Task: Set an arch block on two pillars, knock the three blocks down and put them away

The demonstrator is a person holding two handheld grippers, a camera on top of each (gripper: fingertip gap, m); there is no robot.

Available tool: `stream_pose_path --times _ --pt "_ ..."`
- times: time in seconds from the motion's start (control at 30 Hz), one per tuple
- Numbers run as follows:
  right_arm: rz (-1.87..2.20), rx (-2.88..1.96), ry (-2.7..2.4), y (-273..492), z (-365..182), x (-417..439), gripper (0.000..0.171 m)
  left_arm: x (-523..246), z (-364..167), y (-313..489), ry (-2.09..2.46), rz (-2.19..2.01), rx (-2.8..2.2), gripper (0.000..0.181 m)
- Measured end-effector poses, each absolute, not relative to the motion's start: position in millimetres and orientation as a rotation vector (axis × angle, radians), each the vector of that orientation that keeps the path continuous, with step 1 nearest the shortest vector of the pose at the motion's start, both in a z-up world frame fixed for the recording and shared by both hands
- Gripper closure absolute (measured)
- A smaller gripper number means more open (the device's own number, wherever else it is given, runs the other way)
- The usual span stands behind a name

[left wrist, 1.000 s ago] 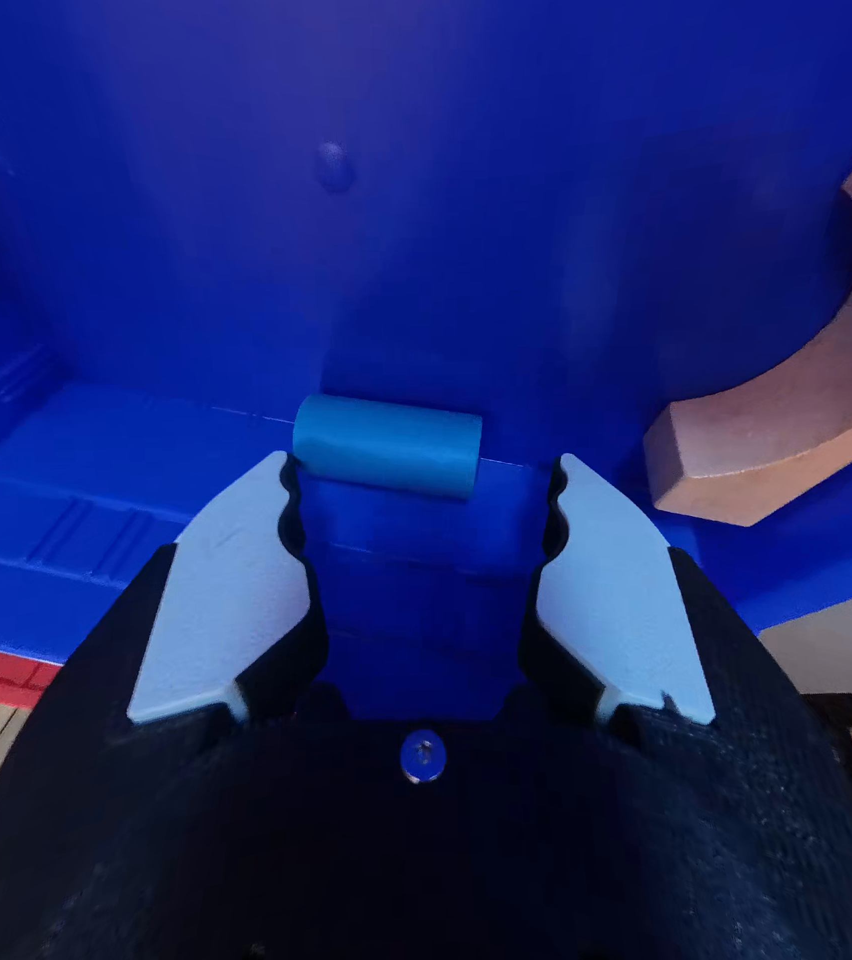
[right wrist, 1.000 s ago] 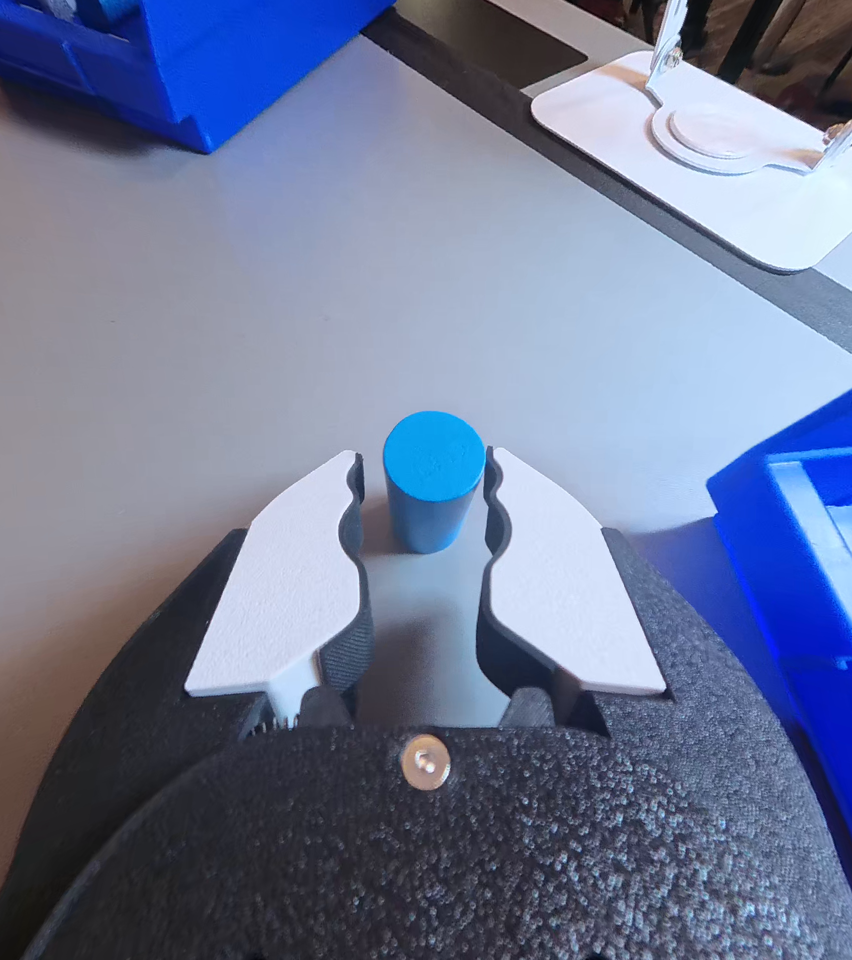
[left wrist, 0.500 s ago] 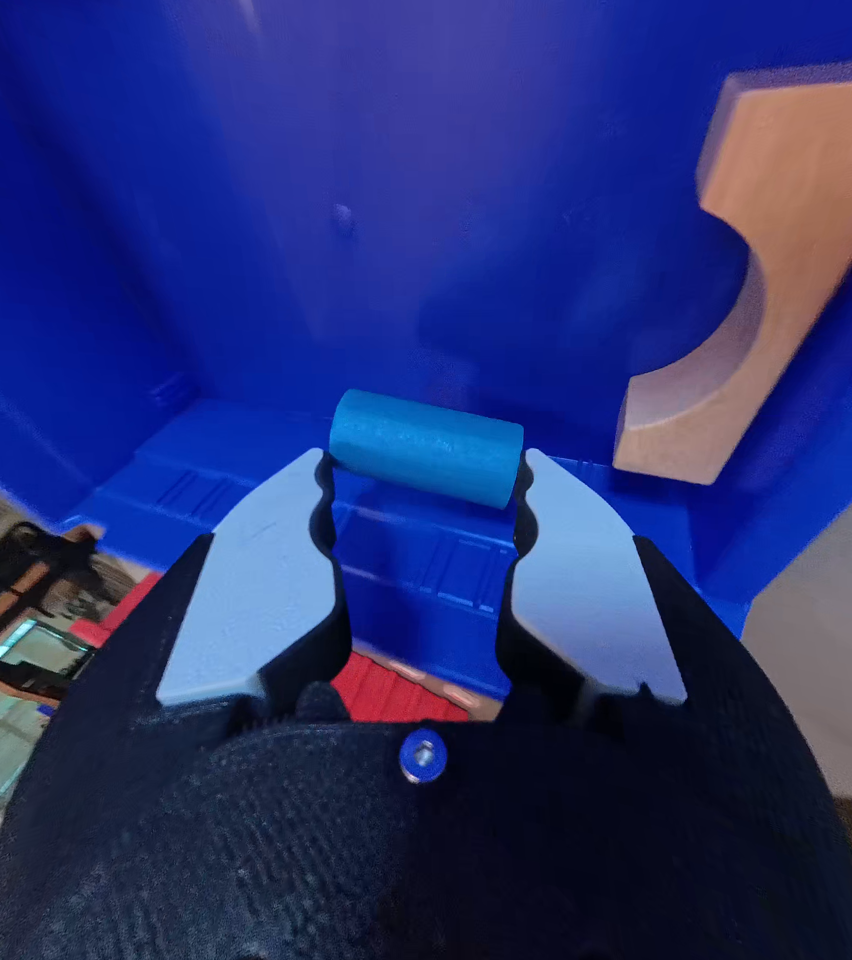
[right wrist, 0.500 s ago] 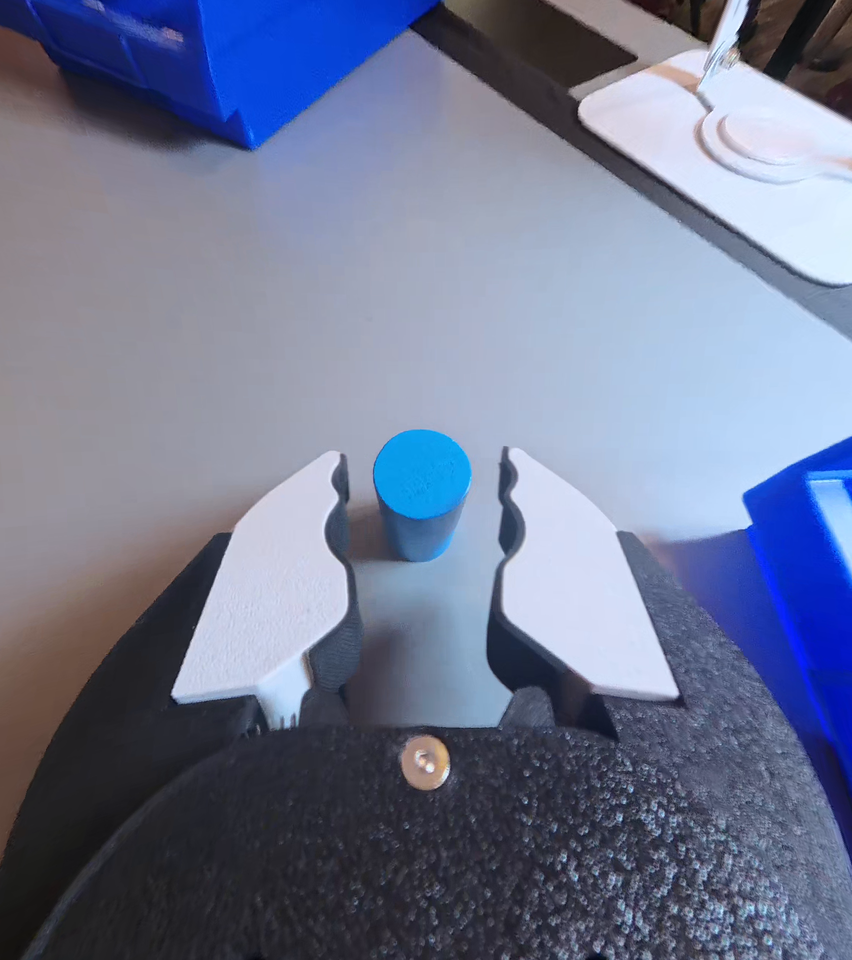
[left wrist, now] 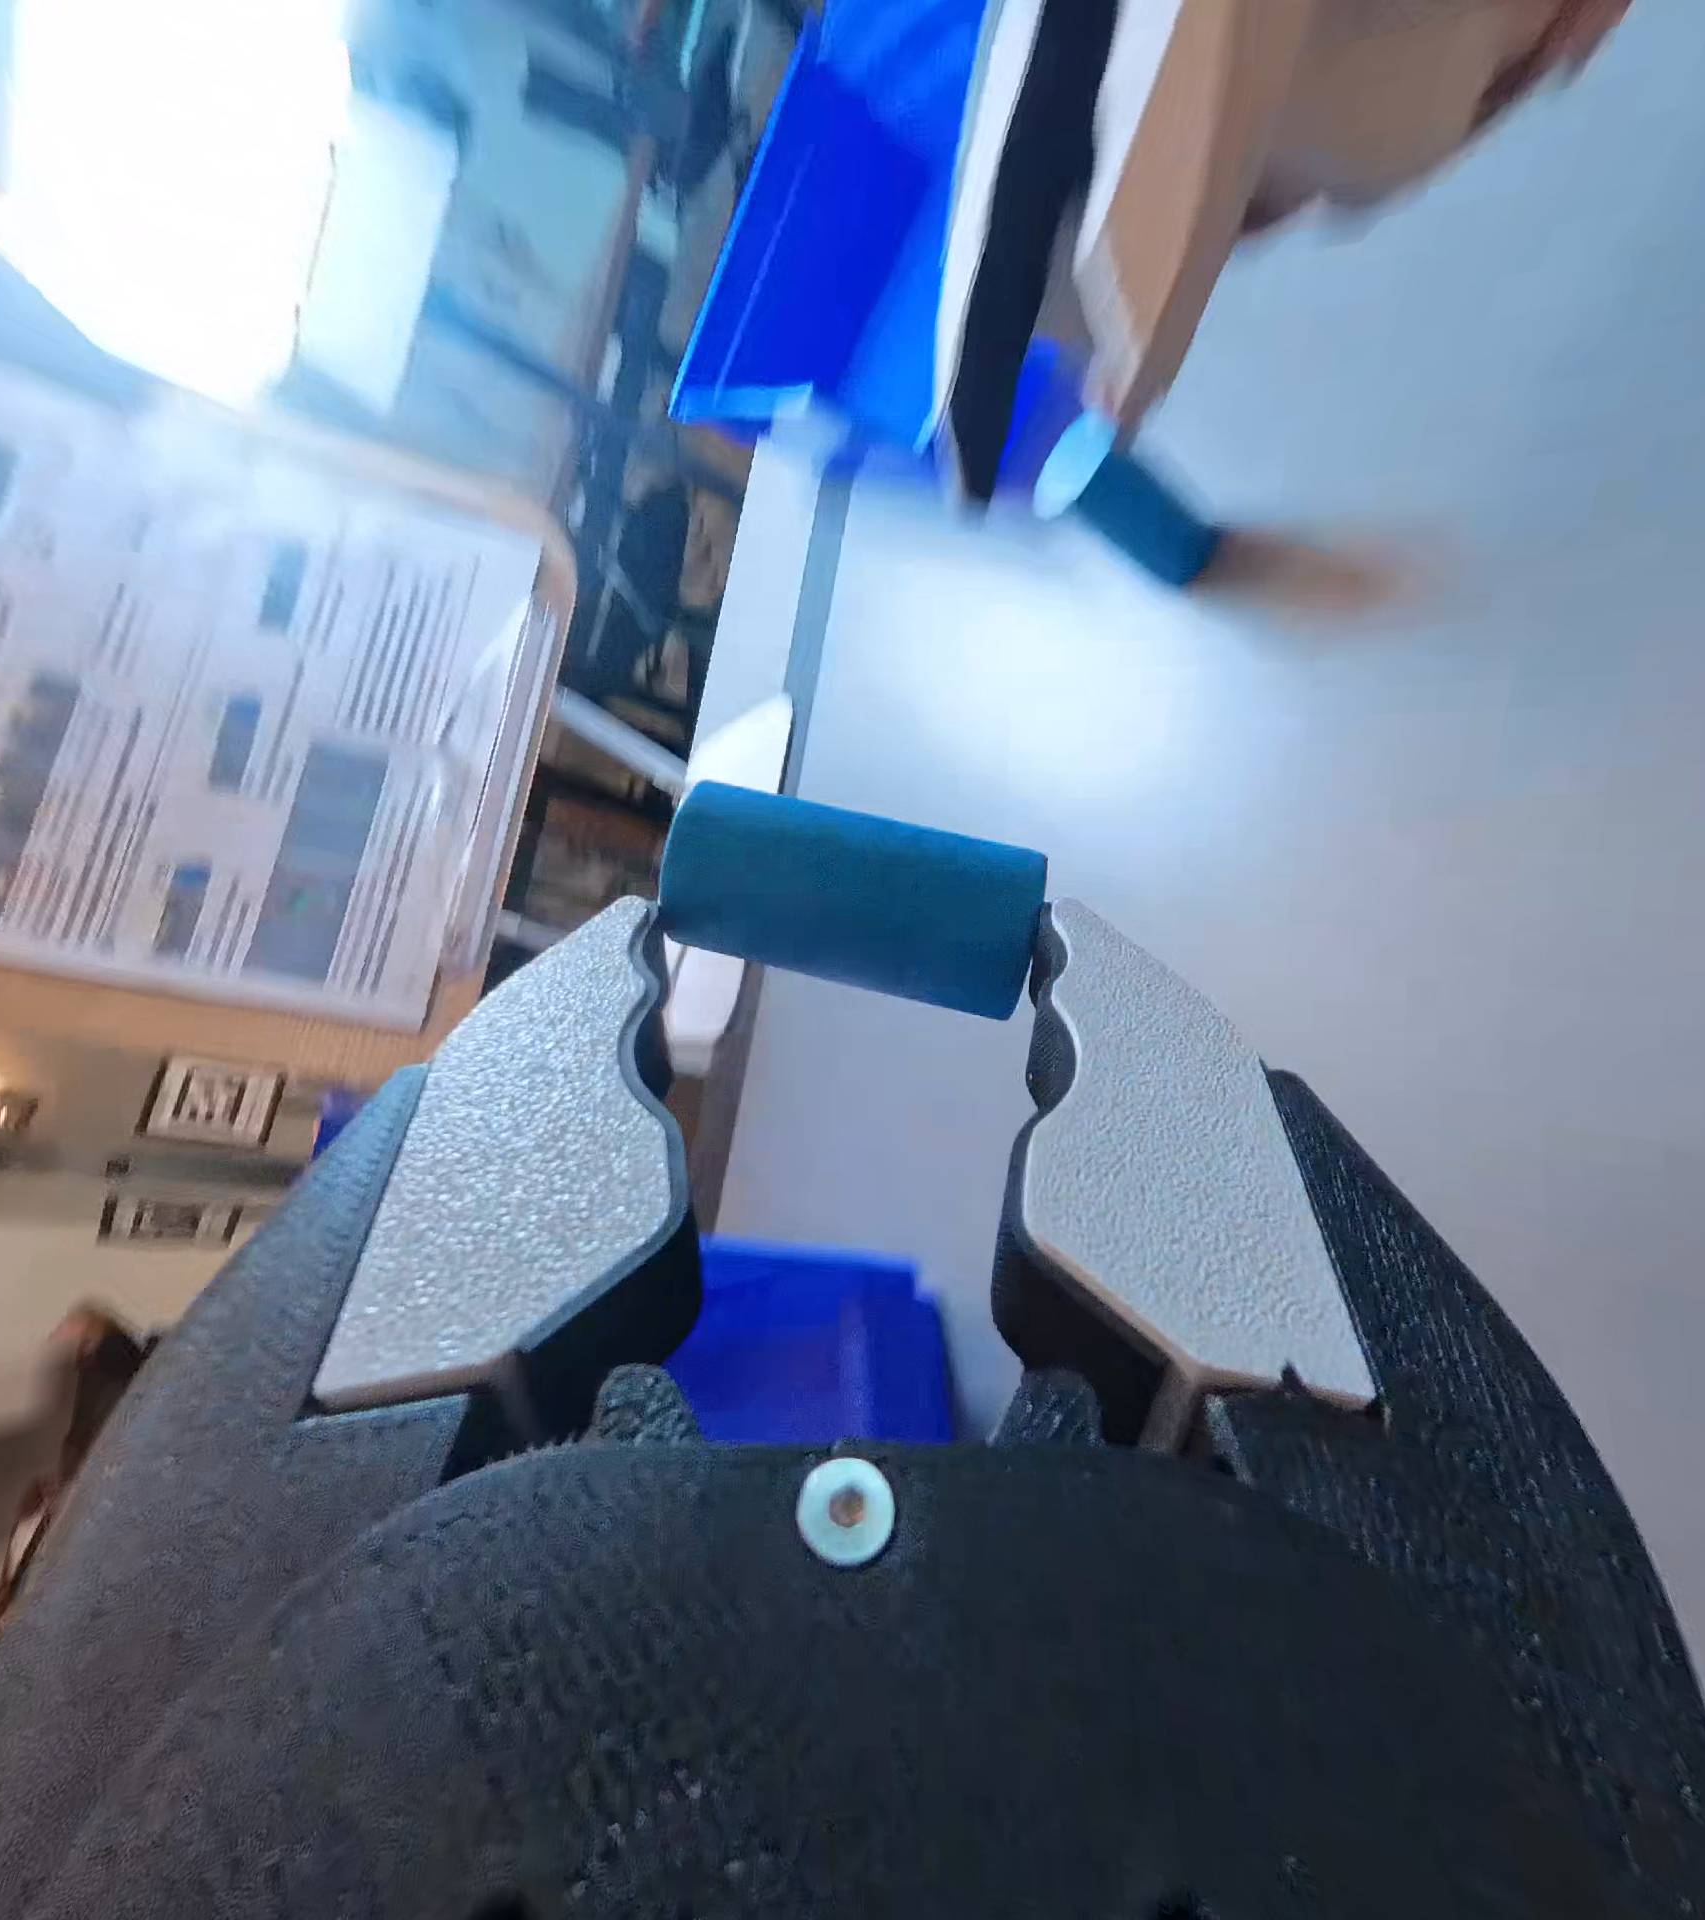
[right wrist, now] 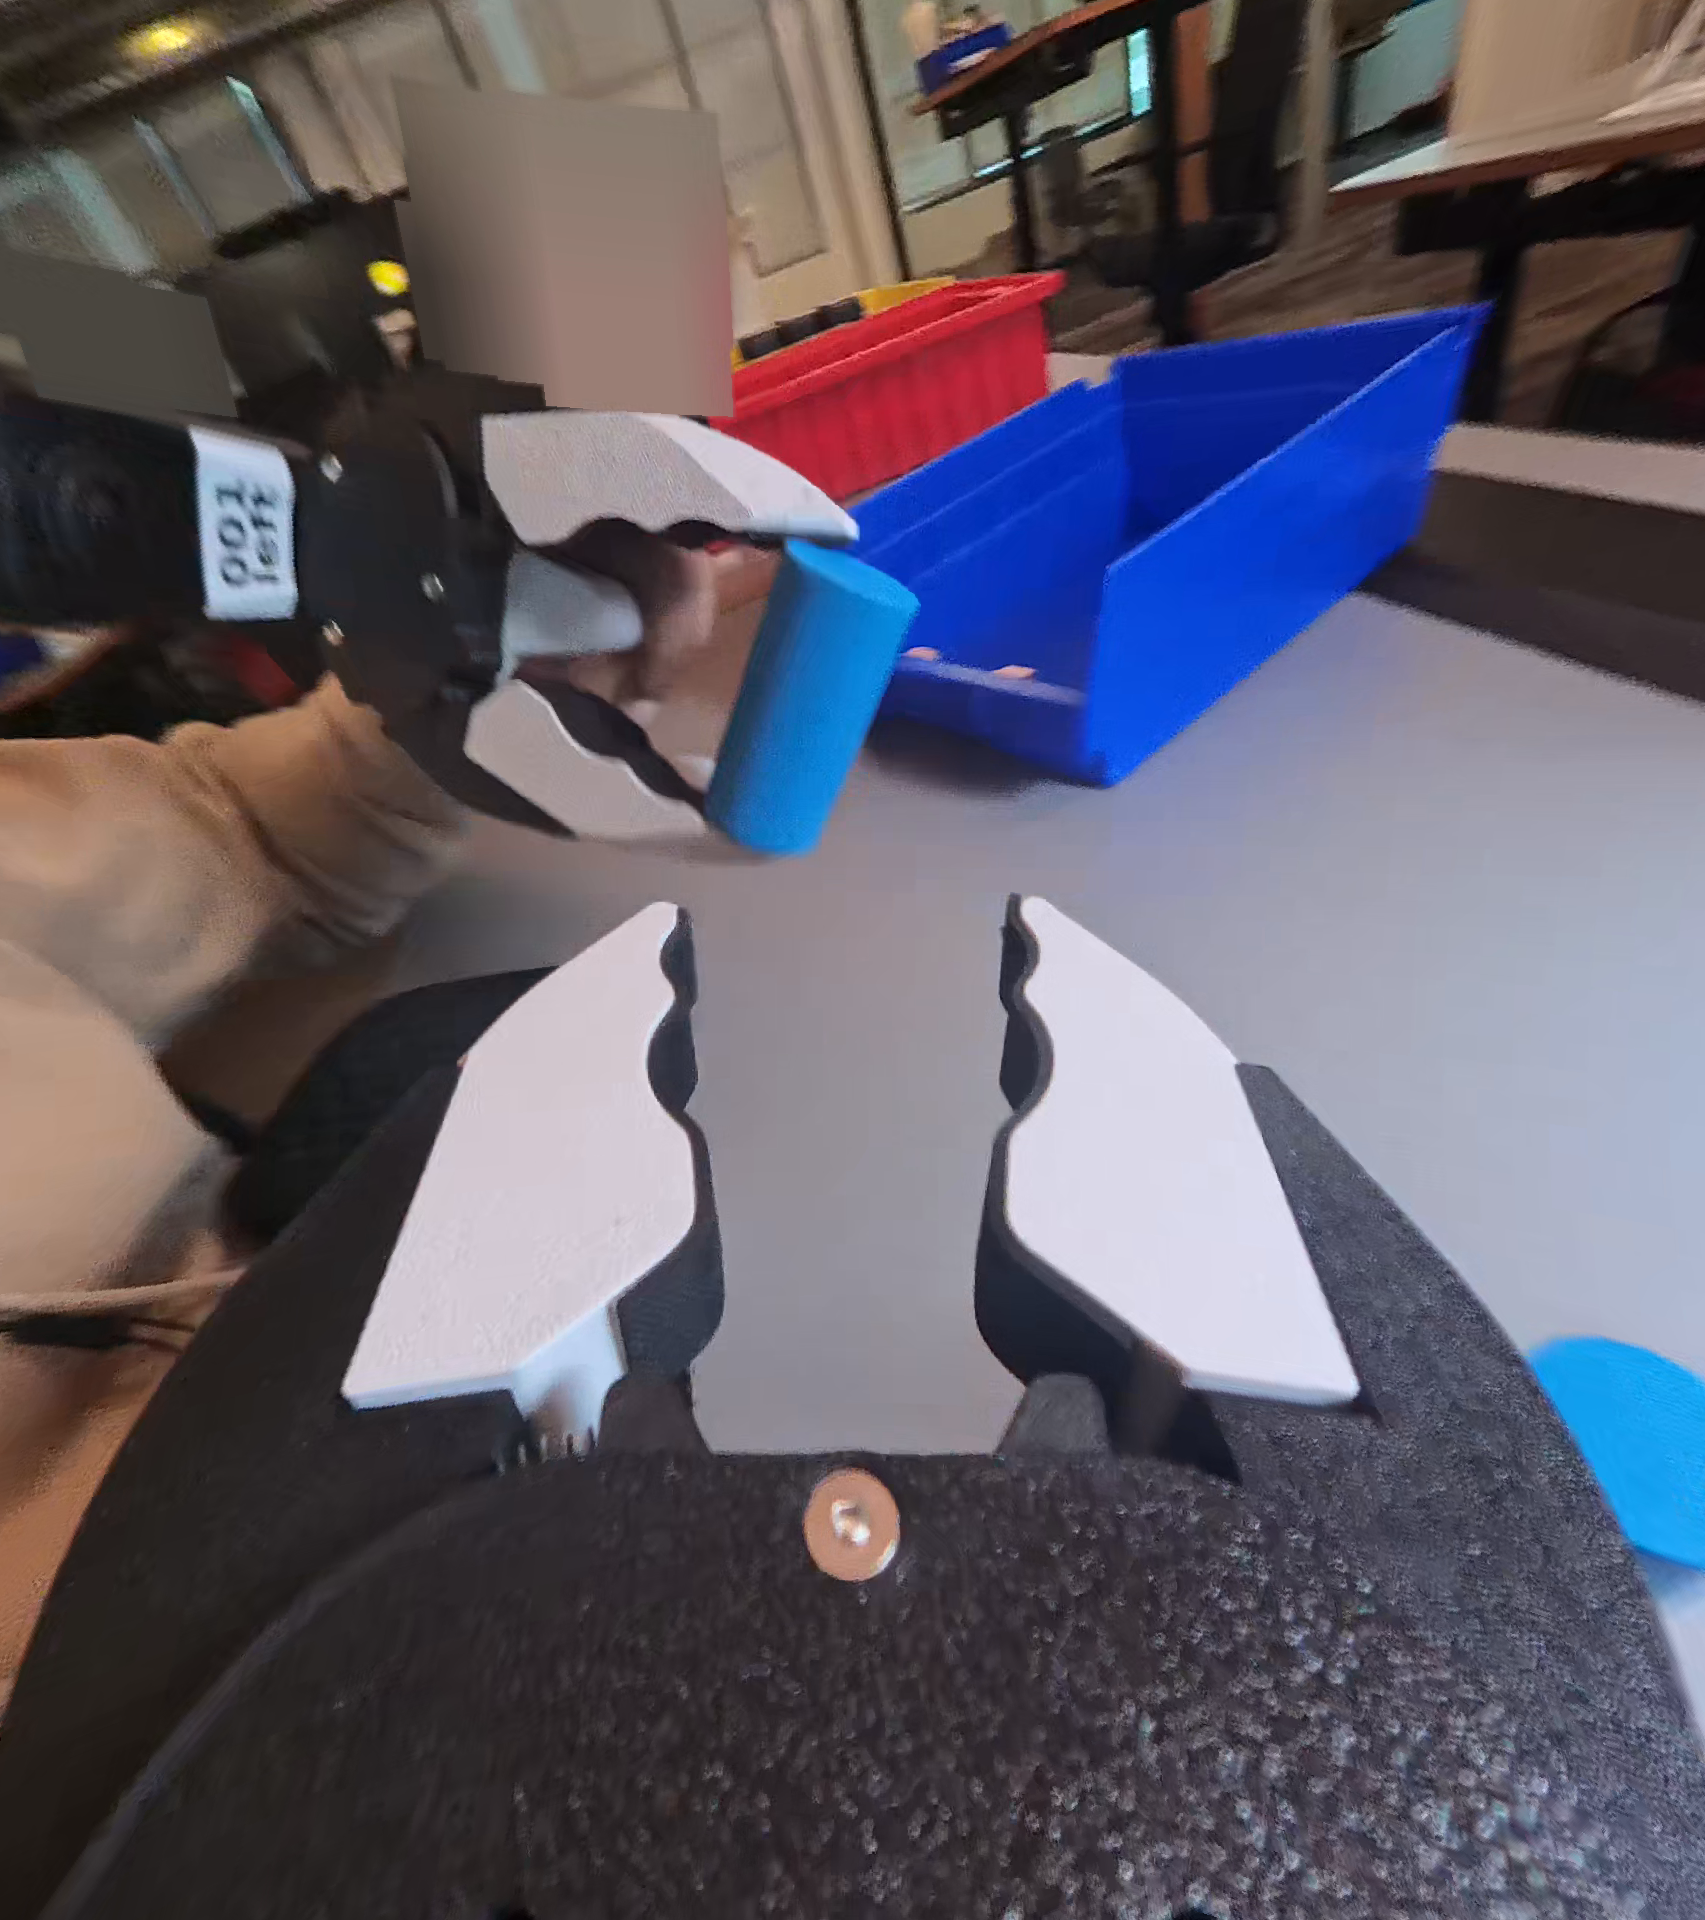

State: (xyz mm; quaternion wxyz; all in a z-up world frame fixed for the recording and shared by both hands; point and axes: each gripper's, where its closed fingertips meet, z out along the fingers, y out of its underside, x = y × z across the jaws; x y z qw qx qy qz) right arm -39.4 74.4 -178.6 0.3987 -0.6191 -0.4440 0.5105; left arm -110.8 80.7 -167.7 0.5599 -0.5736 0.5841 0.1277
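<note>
Early build stage, judging by the layout: one pillar placed, one in transit, arch not yet set; knock-down and put-away all left.

Left gripper (right wrist: 775, 686): clamped on a blue cylinder pillar (right wrist: 812, 707), gripped end to end by its flat faces, held clear above the grey surface (right wrist: 1347, 883). In the left wrist view the same pillar (left wrist: 853, 899) sits crosswise at the very fingertips.

Right gripper (right wrist: 848, 935): jaws apart, nothing between them, only bare surface showing through the gap. The held pillar is ahead and slightly left of it, near but not touching.

Second blue pillar (right wrist: 1658, 1455): just beside the right gripper's body, on its right; only the round top shows, so likely upright.

Blue bin (right wrist: 1243, 540): toward the far edge of the surface, beyond both grippers. Something tan lies low inside, possibly the arch; too hidden to tell.
</note>
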Motion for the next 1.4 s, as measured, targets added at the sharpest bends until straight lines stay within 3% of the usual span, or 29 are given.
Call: stream_pose_path --times 0.1,0.17,0.27,0.47,0.63,0.73,0.87,0.93,1.1,1.4 --pt "1.509 -1.582 -1.154 49 -185 -52 0.118 -62 -178 62 1.394 0.189 -1.241 0.113" --pt "1.600 -1.589 -1.151 42 -186 -54 0.137 -43 -181 58 1.397 0.150 -1.197 0.113" --pt "1.621 -1.591 -1.156 44 -188 -50 0.137 -34 -182 58 1.392 0.099 -1.188 0.113" --pt "1.286 -1.406 -1.373 47 -191 -36 0.138 -37 -164 45 1.252 -0.524 -1.391 0.116" --pt "1.141 -1.316 -1.475 37 -202 -41 0.138 -31 -164 41 1.214 -0.809 -1.481 0.129" --pt "1.094 -1.314 -1.502 36 -209 -43 0.138 -26 -175 42 1.271 -0.794 -1.522 0.148" --pt "1.028 -1.347 -1.485 48 -210 -39 0.138 -23 -179 49 1.288 -0.709 -1.545 0.149" --pt "0.961 -1.375 -1.455 63 -205 -30 0.125 -24 -176 61 1.263 -0.658 -1.543 0.149" --pt "0.817 -1.460 -1.240 119 -185 18 0.118 -38 -201 106 1.187 -0.523 -1.651 0.149" --pt "0.684 -1.791 -1.286 160 -262 50 0.121 -52 -259 141 1.135 -0.440 -1.788 0.149"
